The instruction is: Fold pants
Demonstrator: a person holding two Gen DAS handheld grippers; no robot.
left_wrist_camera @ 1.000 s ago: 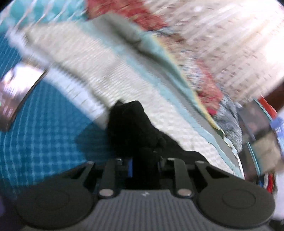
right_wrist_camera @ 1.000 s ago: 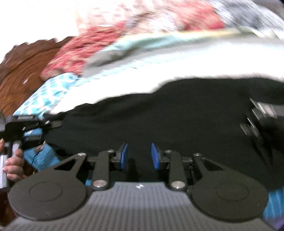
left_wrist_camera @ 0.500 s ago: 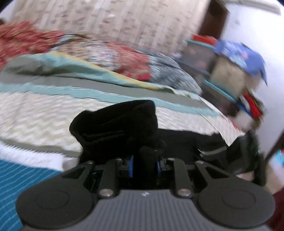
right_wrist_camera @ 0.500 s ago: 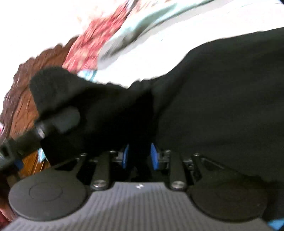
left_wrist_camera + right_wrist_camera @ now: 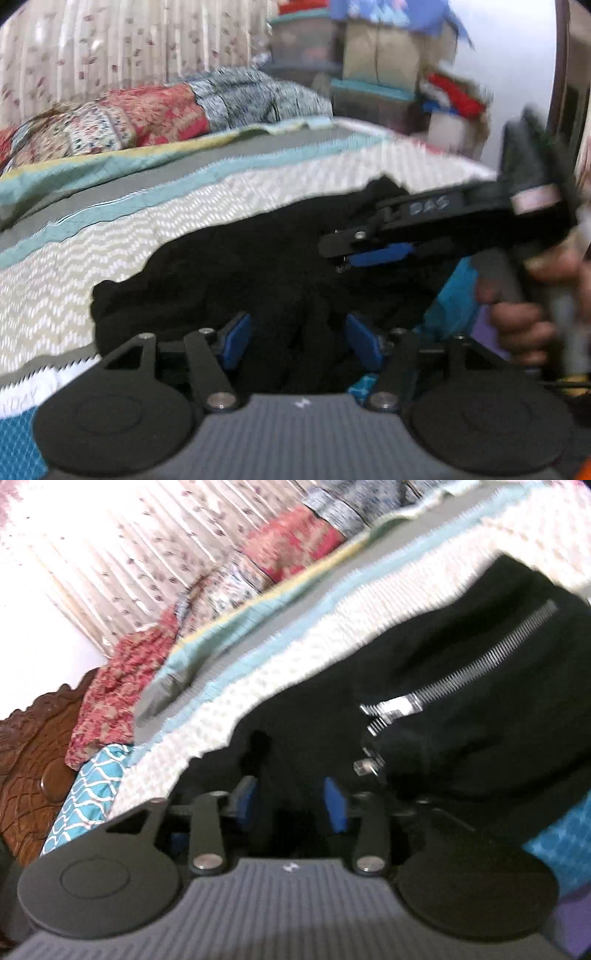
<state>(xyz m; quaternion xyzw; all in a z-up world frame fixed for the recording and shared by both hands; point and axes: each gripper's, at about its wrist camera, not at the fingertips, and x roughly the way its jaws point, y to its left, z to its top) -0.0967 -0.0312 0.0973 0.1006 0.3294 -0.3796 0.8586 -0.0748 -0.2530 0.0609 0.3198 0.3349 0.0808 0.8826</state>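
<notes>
The black pants lie bunched on the bed, directly ahead of both grippers. The left gripper has just been opening; cloth sits between its parted jaws, unpinched. The right gripper has likewise just been opening over the pants beside the zipper.

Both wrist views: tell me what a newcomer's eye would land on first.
The black pants dominate, heaped on the zigzag bedspread just ahead of both grippers. In the right wrist view a silver zipper runs bright across the dark cloth. In the left wrist view the right gripper reaches in from the right over the pants, while the left gripper has just opened, blue pads apart.
</notes>
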